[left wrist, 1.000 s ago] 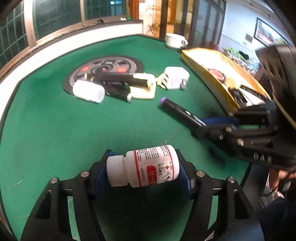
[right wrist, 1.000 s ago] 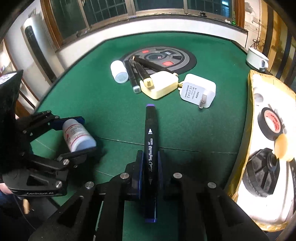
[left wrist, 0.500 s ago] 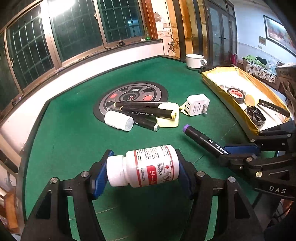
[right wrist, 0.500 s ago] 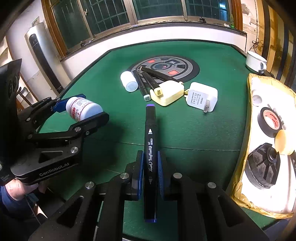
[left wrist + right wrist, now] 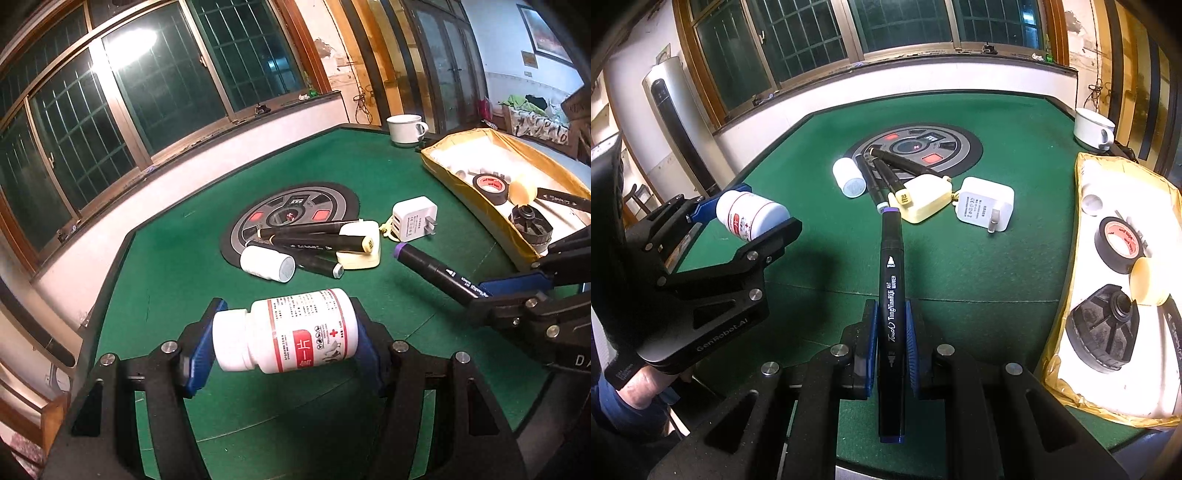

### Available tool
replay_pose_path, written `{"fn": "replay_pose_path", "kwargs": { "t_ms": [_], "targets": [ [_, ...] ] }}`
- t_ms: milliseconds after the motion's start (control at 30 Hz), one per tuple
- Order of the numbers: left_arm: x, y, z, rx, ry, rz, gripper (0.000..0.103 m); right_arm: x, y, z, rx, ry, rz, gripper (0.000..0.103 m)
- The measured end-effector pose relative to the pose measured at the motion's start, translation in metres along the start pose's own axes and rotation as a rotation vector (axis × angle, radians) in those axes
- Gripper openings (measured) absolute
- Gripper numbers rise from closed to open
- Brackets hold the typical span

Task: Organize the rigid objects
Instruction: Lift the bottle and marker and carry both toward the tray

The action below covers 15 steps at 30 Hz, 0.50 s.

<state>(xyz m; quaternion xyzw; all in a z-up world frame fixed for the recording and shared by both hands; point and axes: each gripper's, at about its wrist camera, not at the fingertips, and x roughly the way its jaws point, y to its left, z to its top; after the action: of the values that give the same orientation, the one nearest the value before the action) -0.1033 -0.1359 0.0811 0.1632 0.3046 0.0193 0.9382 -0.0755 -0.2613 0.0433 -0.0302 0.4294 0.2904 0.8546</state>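
My left gripper [image 5: 286, 332] is shut on a white pill bottle [image 5: 291, 334] with a red label, held sideways above the green table; the same bottle [image 5: 750, 214] shows at the left of the right wrist view. My right gripper [image 5: 891, 325] is shut on a black marker [image 5: 892, 295] with a purple cap, pointing forward; this marker [image 5: 436, 269] shows at the right of the left wrist view. On the table lie a second white bottle [image 5: 267, 263], several black markers [image 5: 314, 242], a cream charger [image 5: 925, 197] and a white plug adapter [image 5: 984, 208].
A yellow-rimmed tray [image 5: 1071, 295] at the right holds a tape roll [image 5: 1121, 240], a black round part [image 5: 1102, 332] and small items. A white mug [image 5: 1093, 129] stands at the far right corner. A round control panel [image 5: 919, 146] is set in the table's middle.
The left gripper has risen and tilted upward with the bottle, so more of the windows and room shows. The right gripper with the marker has barely moved.
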Motion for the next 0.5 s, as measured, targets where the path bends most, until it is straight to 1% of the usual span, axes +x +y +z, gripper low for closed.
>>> {"fn": "replay_pose_path", "kwargs": {
  "t_ms": [67, 500],
  "targets": [
    [-0.001, -0.002, 0.0, 0.017, -0.007, 0.019, 0.064, -0.002, -0.001, 0.0, 0.002, -0.005, 0.002, 0.013],
    [-0.002, -0.01, 0.004, 0.044, -0.001, 0.023, 0.064, -0.013, -0.008, -0.002, 0.021, -0.032, 0.008, 0.013]
  ]
}}
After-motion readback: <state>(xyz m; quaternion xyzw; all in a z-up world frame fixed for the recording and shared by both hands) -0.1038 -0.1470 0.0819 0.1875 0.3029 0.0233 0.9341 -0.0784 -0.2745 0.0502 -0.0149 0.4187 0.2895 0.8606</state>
